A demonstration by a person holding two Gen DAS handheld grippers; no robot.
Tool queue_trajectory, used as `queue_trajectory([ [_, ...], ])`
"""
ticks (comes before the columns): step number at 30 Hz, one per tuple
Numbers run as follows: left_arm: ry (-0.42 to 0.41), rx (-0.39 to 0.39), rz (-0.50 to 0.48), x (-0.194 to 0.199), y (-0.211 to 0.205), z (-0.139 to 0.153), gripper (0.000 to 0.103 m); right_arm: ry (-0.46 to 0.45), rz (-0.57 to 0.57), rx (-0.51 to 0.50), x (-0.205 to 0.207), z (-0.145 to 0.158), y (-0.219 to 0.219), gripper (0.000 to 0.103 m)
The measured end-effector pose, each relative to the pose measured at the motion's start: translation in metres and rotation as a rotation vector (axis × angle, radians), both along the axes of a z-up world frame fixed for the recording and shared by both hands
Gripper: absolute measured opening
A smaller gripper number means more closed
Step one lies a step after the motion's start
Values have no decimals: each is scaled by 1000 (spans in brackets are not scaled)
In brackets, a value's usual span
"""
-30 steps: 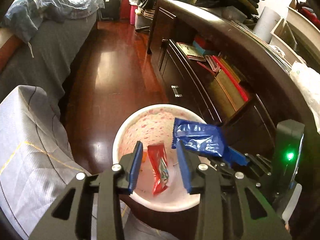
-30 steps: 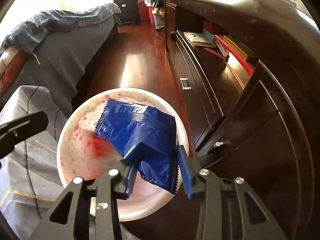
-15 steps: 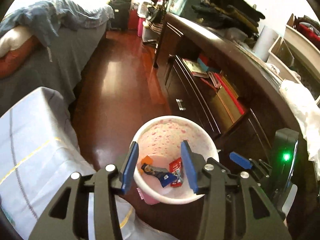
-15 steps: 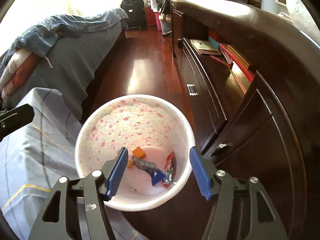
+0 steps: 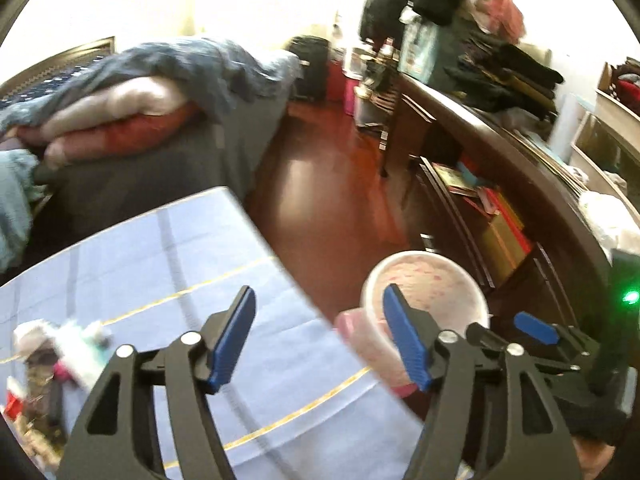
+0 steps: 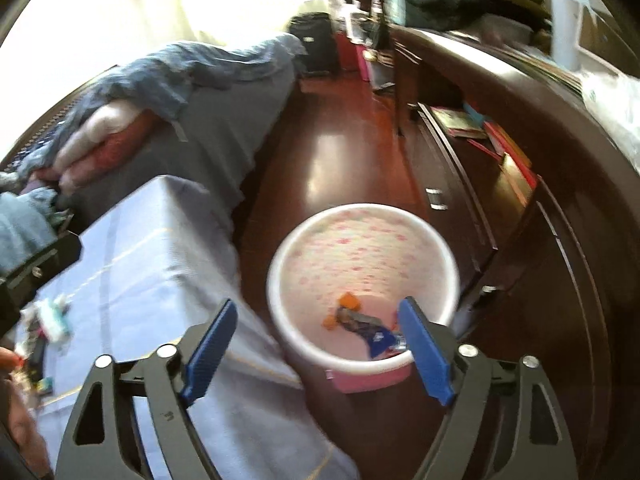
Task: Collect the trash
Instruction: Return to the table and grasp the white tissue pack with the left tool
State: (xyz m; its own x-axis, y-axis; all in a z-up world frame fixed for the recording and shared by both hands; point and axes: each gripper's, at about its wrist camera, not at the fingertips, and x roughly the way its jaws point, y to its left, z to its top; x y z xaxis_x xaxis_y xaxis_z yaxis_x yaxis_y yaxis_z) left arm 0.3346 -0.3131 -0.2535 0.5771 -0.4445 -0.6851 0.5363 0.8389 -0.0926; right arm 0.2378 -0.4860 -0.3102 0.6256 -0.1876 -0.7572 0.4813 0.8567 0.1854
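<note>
A pink-and-white speckled trash bin (image 6: 360, 240) stands on the dark wood floor beside a table with a pale blue cloth (image 6: 160, 272). Inside it lie a blue wrapper (image 6: 378, 338) and orange bits (image 6: 348, 302). My right gripper (image 6: 320, 344) is open and empty above the bin's near rim. My left gripper (image 5: 320, 340) is open and empty above the table edge, with the bin (image 5: 424, 280) to its right. Several pieces of trash (image 5: 60, 356) lie at the cloth's left end, also showing in the right wrist view (image 6: 52, 324).
A dark wood cabinet (image 6: 540, 200) with books on open shelves runs along the right. A grey bed (image 5: 160, 168) with bedding and pillows is behind the table. A suitcase (image 5: 312, 64) stands at the far end of the floor.
The blue wrapper dropped from my right gripper into the bin. Both grippers opened wider, rose and swung left toward the table; the left one is no longer over the bin.
</note>
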Motion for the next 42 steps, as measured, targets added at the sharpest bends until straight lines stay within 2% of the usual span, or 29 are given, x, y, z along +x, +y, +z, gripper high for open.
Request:
queue_trajectory([
  [7, -28, 52, 190, -6, 80, 4, 81, -47, 146, 0, 6, 21, 70, 91],
  [9, -8, 53, 252, -3, 106, 0, 82, -47, 181, -3, 9, 23, 86, 91],
  [14, 59, 87, 409, 20, 141, -24, 84, -46, 245, -15, 13, 25, 115, 91],
  [19, 169, 105, 510, 51, 148, -59, 84, -41, 255, -27, 13, 26, 121, 91],
  [25, 197, 116, 566, 81, 139, -82, 84, -31, 242, -32, 17, 25, 118, 91],
  [27, 211, 107, 572, 88, 138, -88, 80, -32, 243, -32, 19, 25, 117, 91],
  [28, 205, 110, 576, 89, 136, -89, 72, -32, 243, -33, 20, 24, 118, 91],
  [29, 191, 116, 575, 89, 135, -88, 55, -32, 245, -34, 21, 24, 119, 91],
  [31, 184, 123, 556, 91, 133, -88, 45, -31, 252, -34, 23, 23, 121, 91],
  [37, 190, 47, 542, 80, 153, -78, 40, -28, 288, -34, 36, 20, 138, 91],
  [42, 114, 21, 552, 53, 185, -47, 41, -19, 362, -20, 60, 12, 170, 91],
])
